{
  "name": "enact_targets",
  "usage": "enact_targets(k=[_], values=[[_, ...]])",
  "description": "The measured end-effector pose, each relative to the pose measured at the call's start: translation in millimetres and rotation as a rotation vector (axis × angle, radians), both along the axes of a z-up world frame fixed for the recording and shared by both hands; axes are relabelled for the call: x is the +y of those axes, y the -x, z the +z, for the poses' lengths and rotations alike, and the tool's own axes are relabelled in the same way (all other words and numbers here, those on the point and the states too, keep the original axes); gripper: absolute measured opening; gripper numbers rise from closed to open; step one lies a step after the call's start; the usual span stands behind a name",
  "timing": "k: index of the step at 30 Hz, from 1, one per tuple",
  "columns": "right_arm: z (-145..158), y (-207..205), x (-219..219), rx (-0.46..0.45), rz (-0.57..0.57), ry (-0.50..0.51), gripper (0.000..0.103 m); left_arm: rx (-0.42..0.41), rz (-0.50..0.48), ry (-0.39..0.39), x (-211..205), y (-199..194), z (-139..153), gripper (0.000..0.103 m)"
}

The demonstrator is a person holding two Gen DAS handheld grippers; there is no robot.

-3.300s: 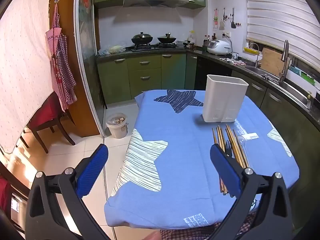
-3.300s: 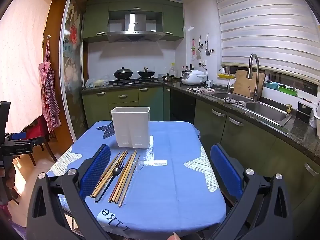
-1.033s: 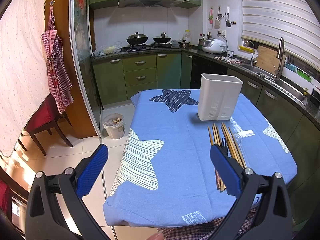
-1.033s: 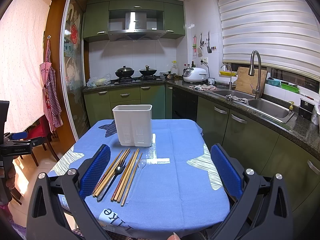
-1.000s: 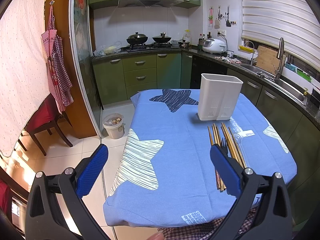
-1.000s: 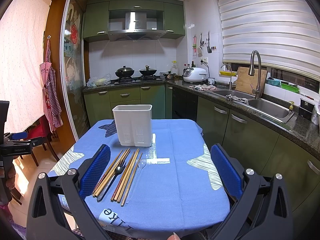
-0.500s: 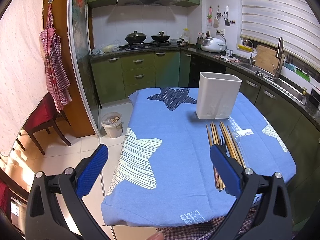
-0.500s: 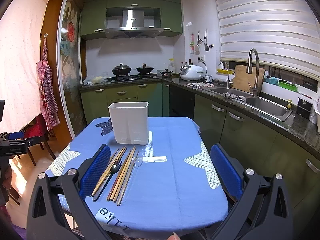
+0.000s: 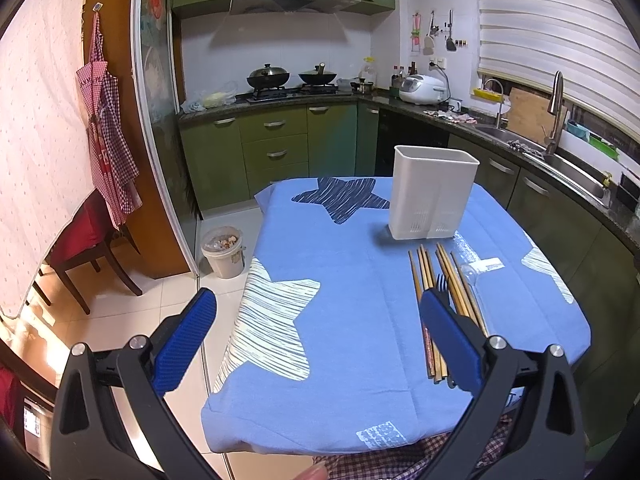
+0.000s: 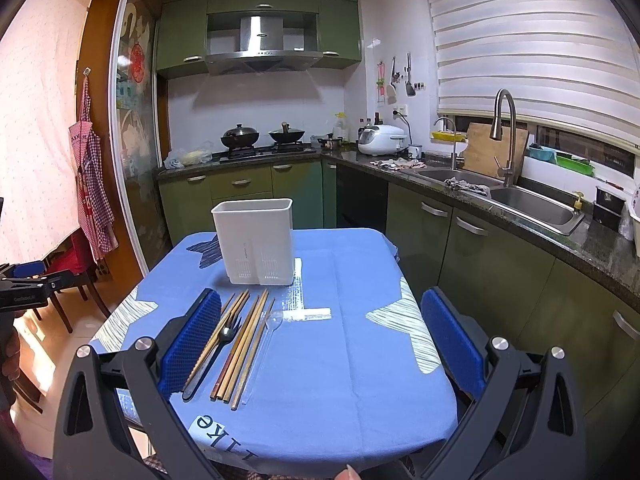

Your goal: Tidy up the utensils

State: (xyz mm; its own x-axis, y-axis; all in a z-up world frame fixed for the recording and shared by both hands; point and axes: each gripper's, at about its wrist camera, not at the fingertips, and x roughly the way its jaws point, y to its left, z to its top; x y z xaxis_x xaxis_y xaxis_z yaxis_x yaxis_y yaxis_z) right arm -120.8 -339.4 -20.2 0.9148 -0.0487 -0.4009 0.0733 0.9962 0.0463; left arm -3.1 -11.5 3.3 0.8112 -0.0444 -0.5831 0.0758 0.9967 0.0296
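Hovering above the near edge of the table, left gripper (image 9: 316, 328) spread wide, blue pads gripping nothing. Right gripper (image 10: 320, 336) likewise gaping wide over the near end of the blue star-patterned tablecloth (image 10: 352, 360), empty between its pads.

Lying in a loose row on the cloth: wooden chopsticks (image 10: 250, 336), several pairs side by side, tips pointing toward the far end. Nestling among them, a dark fork (image 10: 214, 354), tines pointing away from the camera, handle running back toward the near edge. Resting just right of the bundle, a clear plastic spoon (image 10: 266, 340), bowl at the far end.

Standing upright beyond the utensils, a white plastic utensil holder (image 10: 256, 240), slotted at the base, close to the chopstick tips but apart from them. Seen from the left wrist view, same holder (image 9: 432, 196) sitting on the far right part of the table, chopsticks (image 9: 440, 276) stretching from it toward the right blue pad (image 9: 448, 344), fork (image 9: 442, 282) partly hidden behind that pad.

Showing at the left edge of the right wrist view, a hand (image 10: 10, 354) gripping the other tool's handle.
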Motion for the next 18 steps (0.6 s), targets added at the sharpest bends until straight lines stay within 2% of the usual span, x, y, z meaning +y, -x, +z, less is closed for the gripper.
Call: enact_targets(k=[13, 18], values=[[-6, -8, -2, 0.021, 0.013, -0.014, 0.099, 0.013, 0.005, -0.003, 0, -4, -2, 0.097], [-12, -27, -7, 0.074, 0.014, -0.009, 0.099, 0.050, -0.012, 0.001, -3, -16, -10, 0.097]])
